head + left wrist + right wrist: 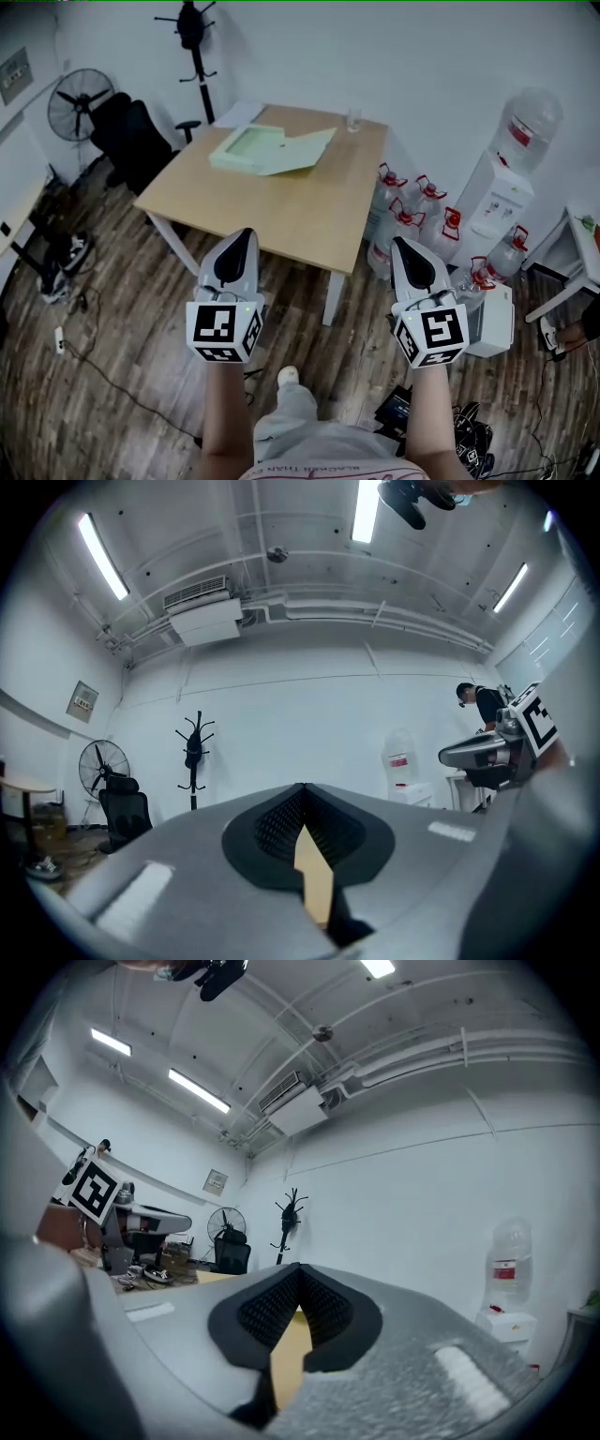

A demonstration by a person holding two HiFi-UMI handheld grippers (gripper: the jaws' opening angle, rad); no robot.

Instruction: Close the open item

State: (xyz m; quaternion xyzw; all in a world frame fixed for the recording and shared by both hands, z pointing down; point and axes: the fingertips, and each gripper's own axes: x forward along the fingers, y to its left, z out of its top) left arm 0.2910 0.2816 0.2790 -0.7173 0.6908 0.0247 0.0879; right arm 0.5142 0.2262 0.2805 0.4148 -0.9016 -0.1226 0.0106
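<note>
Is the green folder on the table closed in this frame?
No. The folder lies on the table with its cover spread open to one side.

White walls, dark wood-plank floor [112, 375], a wooden table [291, 211], fan [80, 101] and water dispenser [495, 202].

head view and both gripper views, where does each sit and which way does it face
Head view: on the person's head, looking steeply down at the table and open green folder; shows both forearms, left gripper and right gripper.
Left gripper view: rides the left gripper, looking along its shut jaws at the wall; right gripper shows at right edge.
Right gripper view: rides the right gripper, facing the same wall; left gripper at left edge.
Shared: all three show the coat stand.
</note>
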